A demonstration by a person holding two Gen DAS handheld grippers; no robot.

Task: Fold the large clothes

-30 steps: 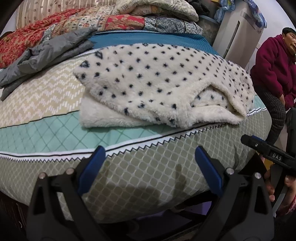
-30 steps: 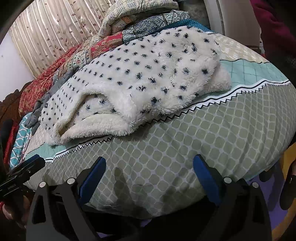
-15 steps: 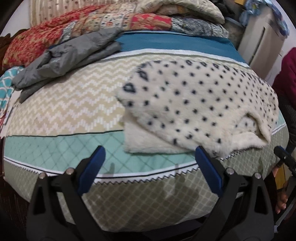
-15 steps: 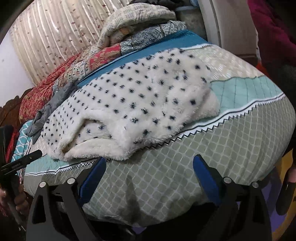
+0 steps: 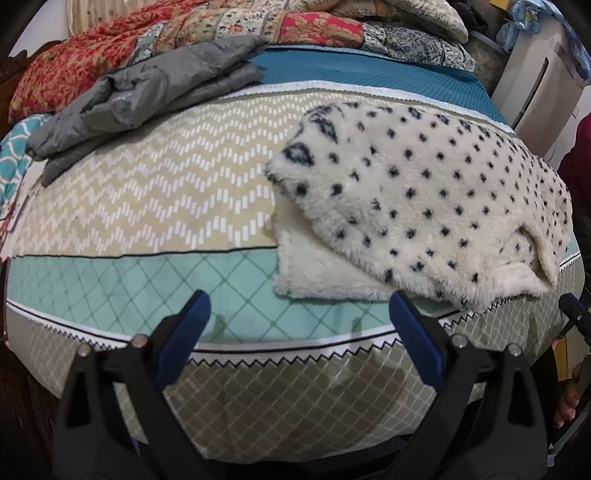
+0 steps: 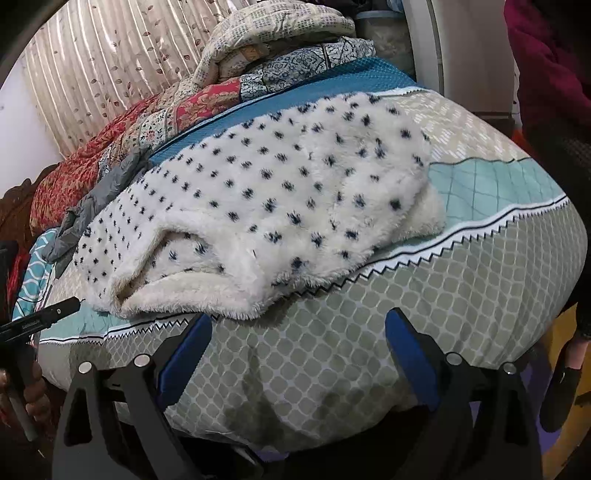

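Observation:
A white fleece garment with dark spots [image 5: 417, 199] lies folded on the patterned bed cover [image 5: 147, 206], near the front edge; it also shows in the right wrist view [image 6: 266, 206]. My left gripper [image 5: 299, 310] is open and empty, just above the bed's front edge, its right finger close to the garment's plain white lower layer. My right gripper [image 6: 299, 328] is open and empty, its left finger just below the garment's front hem. Neither gripper touches the garment.
A grey jacket [image 5: 147, 92] lies at the back left of the bed. Red and floral quilts [image 5: 221, 33] are piled along the back. A white appliance [image 5: 535, 85] stands at the right. A person in maroon [image 6: 546, 74] stands by the bed's right side.
Both grippers have risen and moved closer to the bed. The left view has swung left, so the garment sits further right. The garment has not moved.

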